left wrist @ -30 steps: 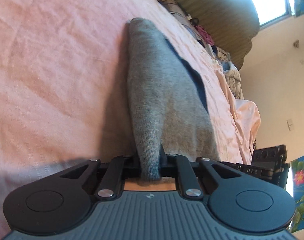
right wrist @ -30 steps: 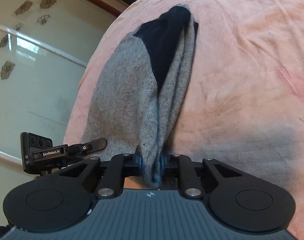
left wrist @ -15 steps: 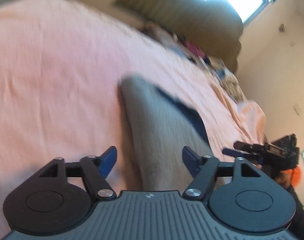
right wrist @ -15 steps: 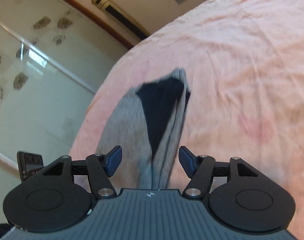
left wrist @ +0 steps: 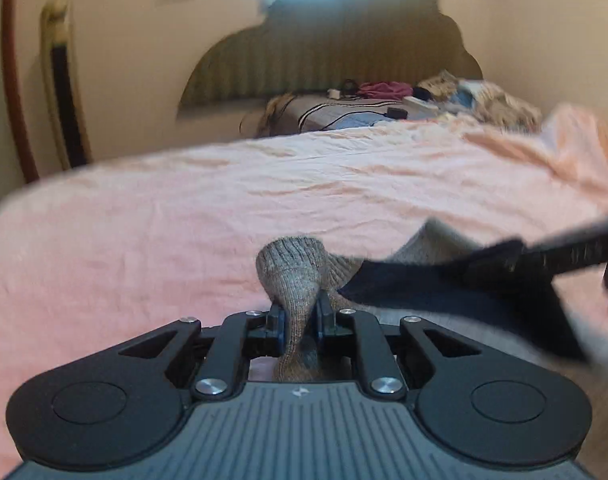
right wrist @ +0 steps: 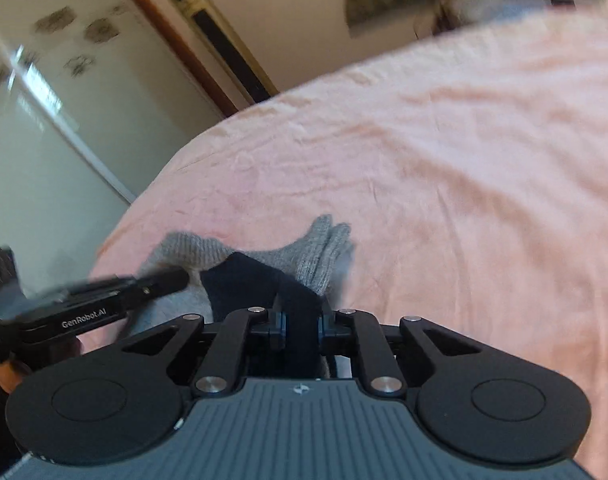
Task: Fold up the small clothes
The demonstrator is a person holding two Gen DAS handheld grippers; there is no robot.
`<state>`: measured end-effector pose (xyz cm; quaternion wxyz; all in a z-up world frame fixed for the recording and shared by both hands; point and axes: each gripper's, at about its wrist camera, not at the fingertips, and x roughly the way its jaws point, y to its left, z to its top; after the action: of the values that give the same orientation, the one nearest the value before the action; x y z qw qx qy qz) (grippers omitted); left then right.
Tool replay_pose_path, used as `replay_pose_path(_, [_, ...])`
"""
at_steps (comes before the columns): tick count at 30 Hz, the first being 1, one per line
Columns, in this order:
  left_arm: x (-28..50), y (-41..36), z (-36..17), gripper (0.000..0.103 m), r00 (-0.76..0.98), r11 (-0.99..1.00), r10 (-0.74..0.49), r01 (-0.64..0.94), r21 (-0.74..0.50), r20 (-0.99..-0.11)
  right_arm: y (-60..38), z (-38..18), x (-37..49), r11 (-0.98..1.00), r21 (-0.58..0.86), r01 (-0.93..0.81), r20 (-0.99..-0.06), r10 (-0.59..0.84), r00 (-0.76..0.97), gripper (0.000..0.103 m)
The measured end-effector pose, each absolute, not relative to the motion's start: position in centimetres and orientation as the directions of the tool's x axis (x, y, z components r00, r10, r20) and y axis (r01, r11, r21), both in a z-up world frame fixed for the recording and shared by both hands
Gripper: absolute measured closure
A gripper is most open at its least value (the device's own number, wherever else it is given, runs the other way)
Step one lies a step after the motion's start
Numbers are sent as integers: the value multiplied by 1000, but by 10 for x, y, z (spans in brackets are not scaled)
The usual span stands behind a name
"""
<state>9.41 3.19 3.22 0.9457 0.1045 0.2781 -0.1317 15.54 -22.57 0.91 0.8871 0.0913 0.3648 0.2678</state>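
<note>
Both grippers have re-gripped since half a second back, when their jaws stood wide over the sock: the left gripper [left wrist: 297, 318] now has its jaws closing on a grey knitted fold of the sock [left wrist: 291, 276], and the right gripper [right wrist: 301, 326] is closing on the sock's dark navy part [right wrist: 259, 280]. From the left fingers the sock runs rightward toward the right gripper, so its long axis lies across between the two, each holding one end. Its grey toe end pokes out just beyond the right fingers. Under the sock lies the pink bedsheet [left wrist: 183, 208], wrinkled; beyond the sock, clutter sits by a dark headboard [left wrist: 328, 40].
</note>
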Motion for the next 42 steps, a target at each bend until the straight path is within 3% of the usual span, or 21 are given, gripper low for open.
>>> replay_pose_path(1, [94,23,19,90,803,932,-140,305,196,-579,-223,-2,159,850,341,-401,-628,523,576,85])
replay_pose_path(3, [86,20,11,88,832,934,-124,282,219,-541,-229,-7,161,845,390,-366,-614,535,581,83])
replay_pose_path(6, [73,34,36,83,834,966,-123,225,129,-538,-247,15,154,833,477,-281,-588,540,603,56])
replay_pose_path(8, [57,46,60,79,869,982,-128,178,60,-478,-254,36,142,805,513,-300,-498,563,660,56])
replay_pose_path(10, [49,59,79,60,856,974,-225,199,-104,-466,-248,51,132,753,573,-324,-446,618,647,56])
replay_pose_path(12, [59,53,79,45,785,942,-331,245,-228,-524,-225,51,133,741,572,-352,-478,650,591,52])
replay_pose_path(15, [73,25,48,46,693,953,-296,262,-154,-658,-190,20,156,829,471,-301,-652,557,514,46])
replay_pose_path(17, [63,17,27,46,748,957,-266,281,-74,-608,-197,-2,164,817,501,-285,-609,567,554,57])
replay_pose_path(20, [60,9,24,45,772,962,-227,275,-11,-594,-217,-17,173,791,591,-155,-610,564,557,100])
replay_pose_path(23, [50,6,38,46,771,967,-189,255,23,-609,-233,-8,169,776,622,-102,-629,573,525,103])
replay_pose_path(24, [40,9,46,47,772,968,-193,250,10,-605,-235,5,155,787,606,-112,-625,559,545,99])
replay_pose_path(25, [28,12,54,47,777,967,-207,253,-6,-594,-236,16,141,794,591,-142,-607,554,570,76])
replay_pose_path(28, [-9,17,64,47,773,956,-263,289,-48,-578,-229,38,97,772,577,-266,-541,605,584,43])
replay_pose_path(32, [-26,0,40,47,773,948,-225,316,51,-594,-208,10,86,809,524,-268,-639,581,505,43])
replay_pose_path(35, [-24,-10,32,45,797,945,-198,309,104,-570,-206,5,97,823,488,-291,-624,562,543,53])
replay_pose_path(38, [-25,-7,45,45,777,955,-195,289,63,-599,-209,19,101,848,471,-243,-677,525,516,67])
replay_pose_path(42, [-38,5,53,46,755,962,-222,273,-13,-617,-202,41,59,819,476,-320,-635,572,520,53])
